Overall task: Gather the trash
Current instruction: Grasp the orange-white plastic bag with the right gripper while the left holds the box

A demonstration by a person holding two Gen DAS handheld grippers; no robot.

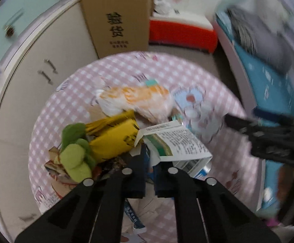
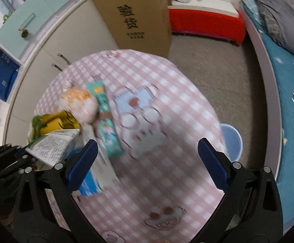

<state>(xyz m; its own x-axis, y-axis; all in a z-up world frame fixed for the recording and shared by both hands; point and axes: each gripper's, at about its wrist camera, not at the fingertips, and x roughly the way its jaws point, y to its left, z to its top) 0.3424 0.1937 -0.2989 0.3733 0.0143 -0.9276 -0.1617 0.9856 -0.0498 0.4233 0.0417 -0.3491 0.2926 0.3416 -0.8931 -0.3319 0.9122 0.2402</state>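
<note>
The left gripper [image 1: 150, 174] hides whatever its nearly closed pads pinch. The bed [image 1: 268, 46] at far right smears with blur. The bucket [image 2: 233, 141] is half hidden behind the table [image 2: 167, 172] edge.

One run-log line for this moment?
left gripper: shut on white carton | right gripper: open, empty | blue bin: beside table

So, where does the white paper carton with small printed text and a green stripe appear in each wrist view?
Left wrist view: the white paper carton lies lower centre, just above the left gripper, which grips its edge.
Right wrist view: it sits at the left edge, left of the open right gripper.
Shared landmark: the brown cardboard box beyond the table.
</note>
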